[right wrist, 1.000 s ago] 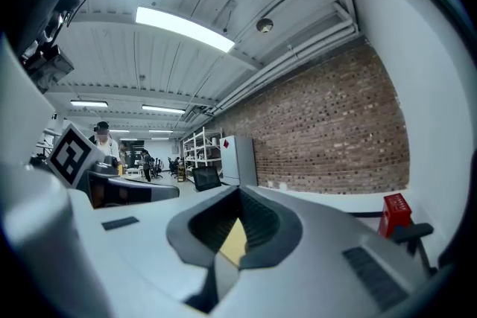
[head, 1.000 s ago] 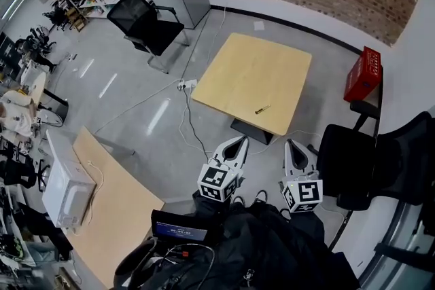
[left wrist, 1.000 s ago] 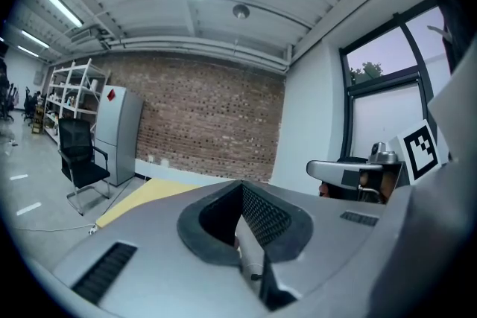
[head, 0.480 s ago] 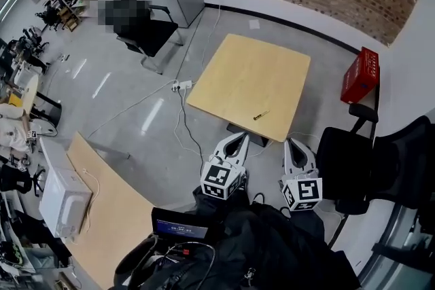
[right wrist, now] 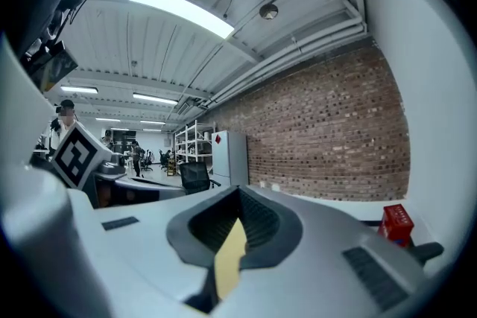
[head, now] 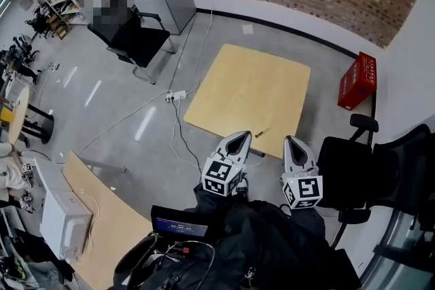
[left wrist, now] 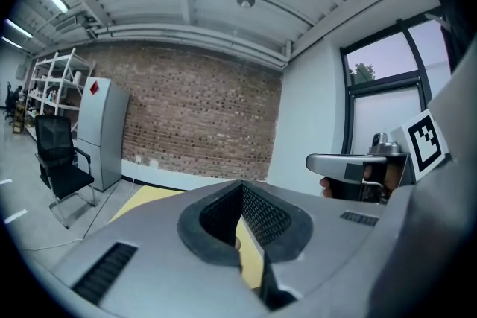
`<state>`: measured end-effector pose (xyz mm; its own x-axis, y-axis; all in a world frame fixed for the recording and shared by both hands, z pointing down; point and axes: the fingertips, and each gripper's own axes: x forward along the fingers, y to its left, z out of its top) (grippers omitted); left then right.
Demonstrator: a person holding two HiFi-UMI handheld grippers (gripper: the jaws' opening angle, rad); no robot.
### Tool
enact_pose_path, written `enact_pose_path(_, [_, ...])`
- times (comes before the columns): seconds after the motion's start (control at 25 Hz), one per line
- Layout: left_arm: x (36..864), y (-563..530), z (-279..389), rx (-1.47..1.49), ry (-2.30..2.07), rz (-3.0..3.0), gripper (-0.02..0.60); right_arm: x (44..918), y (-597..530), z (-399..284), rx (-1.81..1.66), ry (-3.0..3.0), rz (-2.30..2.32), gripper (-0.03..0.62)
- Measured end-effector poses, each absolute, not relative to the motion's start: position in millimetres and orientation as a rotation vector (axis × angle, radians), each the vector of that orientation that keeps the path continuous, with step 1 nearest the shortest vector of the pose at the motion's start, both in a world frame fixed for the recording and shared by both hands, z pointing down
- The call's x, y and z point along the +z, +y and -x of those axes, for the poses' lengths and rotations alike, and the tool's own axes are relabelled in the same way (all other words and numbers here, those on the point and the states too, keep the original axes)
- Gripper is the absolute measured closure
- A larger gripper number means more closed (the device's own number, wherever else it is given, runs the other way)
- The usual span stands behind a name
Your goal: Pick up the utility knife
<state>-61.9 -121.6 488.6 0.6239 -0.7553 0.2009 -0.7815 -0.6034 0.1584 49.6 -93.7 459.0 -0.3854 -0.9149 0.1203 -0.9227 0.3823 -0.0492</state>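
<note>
The utility knife (head: 262, 133), small and dark with a yellow tint, lies near the front edge of the square wooden table (head: 245, 88) in the head view. My left gripper (head: 237, 138) hovers at that front edge, just left of the knife, with its jaws together and nothing in them. My right gripper (head: 290, 142) is level with it, a little right of the knife, also shut and empty. In the left gripper view the left gripper (left wrist: 242, 186) points over the yellow tabletop (left wrist: 153, 199). A strip of tabletop shows below the right gripper (right wrist: 238, 194). Neither gripper view shows the knife.
A red crate (head: 358, 81) stands on the floor right of the table. Black office chairs stand at the right (head: 353, 173) and far left (head: 129, 34). A power strip (head: 173, 96) with cables lies left of the table. A wooden board (head: 102, 214) and white appliance (head: 64, 224) sit at lower left.
The view has advanced toward the table. Both grippers now reach its front edge, and the knife lies just ahead between them instead of well beyond them.
</note>
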Motion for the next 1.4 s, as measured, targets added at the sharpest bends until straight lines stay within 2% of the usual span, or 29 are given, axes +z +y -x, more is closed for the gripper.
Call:
enact_pose_path(0.44, [528, -183, 82, 0.244, -1.167, -2.559, 0.581, 478, -144, -31, 0.224, -2.469, -1.698, 0.591])
enact_pose_path(0.68, [564, -196, 72, 0.339, -1.110, -2.509, 0.581, 498, -147, -40, 0.303, -2.419, -1.698, 0.591])
enact_pose_path(1.4, [749, -207, 20, 1.029, -0.877, -2.387, 0.581, 566, -172, -94, 0.500, -2.356, -1.604, 0.591])
